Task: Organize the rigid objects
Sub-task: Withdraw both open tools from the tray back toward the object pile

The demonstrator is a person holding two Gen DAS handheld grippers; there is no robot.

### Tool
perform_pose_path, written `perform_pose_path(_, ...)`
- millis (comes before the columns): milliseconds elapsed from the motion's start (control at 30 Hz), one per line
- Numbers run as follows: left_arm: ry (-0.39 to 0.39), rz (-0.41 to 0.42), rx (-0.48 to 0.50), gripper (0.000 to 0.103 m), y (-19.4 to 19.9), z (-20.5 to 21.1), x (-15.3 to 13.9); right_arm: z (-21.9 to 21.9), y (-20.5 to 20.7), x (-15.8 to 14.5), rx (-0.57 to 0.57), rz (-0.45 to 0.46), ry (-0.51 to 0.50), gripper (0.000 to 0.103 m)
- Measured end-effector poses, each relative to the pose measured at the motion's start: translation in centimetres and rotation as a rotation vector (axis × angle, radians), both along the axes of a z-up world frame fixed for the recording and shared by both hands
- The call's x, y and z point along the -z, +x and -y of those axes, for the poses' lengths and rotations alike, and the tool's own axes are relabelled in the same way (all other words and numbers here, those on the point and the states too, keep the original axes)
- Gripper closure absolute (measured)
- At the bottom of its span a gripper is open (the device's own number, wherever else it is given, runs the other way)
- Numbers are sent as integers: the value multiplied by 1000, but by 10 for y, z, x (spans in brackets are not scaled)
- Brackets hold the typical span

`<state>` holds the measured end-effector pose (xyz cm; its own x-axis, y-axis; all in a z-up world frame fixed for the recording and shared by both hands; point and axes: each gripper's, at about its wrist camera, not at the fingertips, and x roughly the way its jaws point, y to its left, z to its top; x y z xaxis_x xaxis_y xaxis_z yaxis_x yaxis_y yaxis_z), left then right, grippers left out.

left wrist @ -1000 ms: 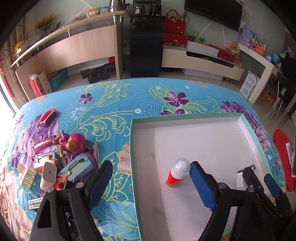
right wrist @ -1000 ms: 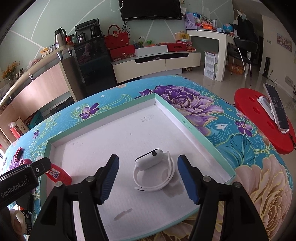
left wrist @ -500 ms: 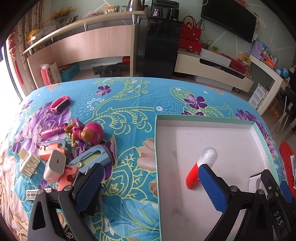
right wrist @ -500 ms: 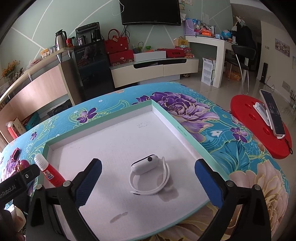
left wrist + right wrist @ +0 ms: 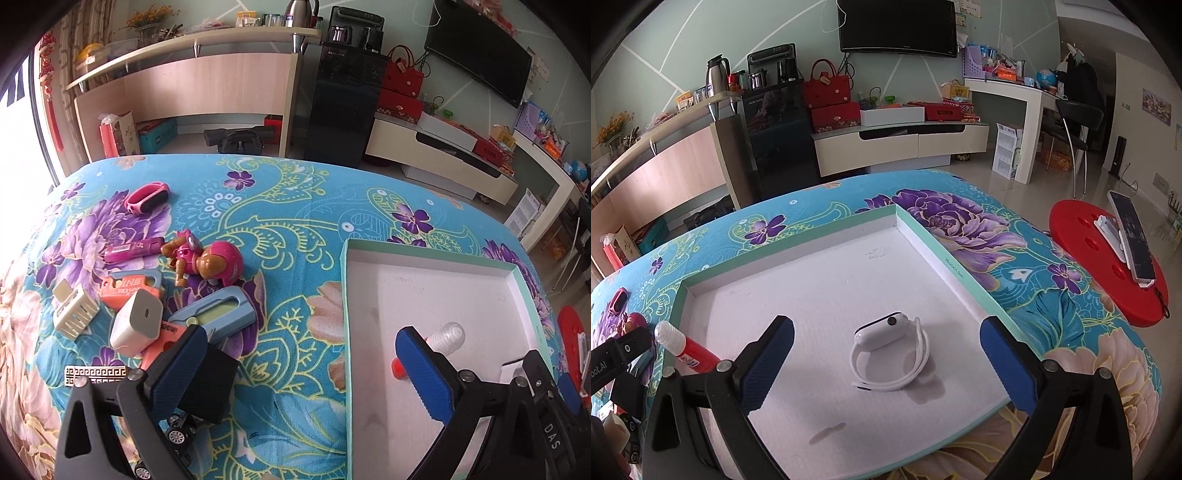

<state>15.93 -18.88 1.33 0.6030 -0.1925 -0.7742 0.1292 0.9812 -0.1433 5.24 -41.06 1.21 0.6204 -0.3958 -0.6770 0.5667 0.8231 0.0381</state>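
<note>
Floral bench (image 5: 295,206): both hand-held grippers, left (image 5: 299,369) and right (image 5: 886,365), gape empty; next, fetch clutter at 9 o'clock into tray (image 5: 960,273).

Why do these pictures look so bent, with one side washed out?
Both views come through a fisheye lens: black corners, and the table edge bows. In the left wrist view, bright window light bleaches the left edge of the cloth. In the right wrist view light is even; the white watch casts only a soft shadow in the tray, and the floor shows glare.
</note>
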Motion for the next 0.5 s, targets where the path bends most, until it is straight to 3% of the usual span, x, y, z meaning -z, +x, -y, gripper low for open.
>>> perform_pose_path(367,20,12,-80,0,-6,-53,-11,-42,16,-26,-133,14,26,2)
perform_pose_path(500,48,-2,-116,0,-6,-80,-11,-68,23,-35,-234,15,31,2)
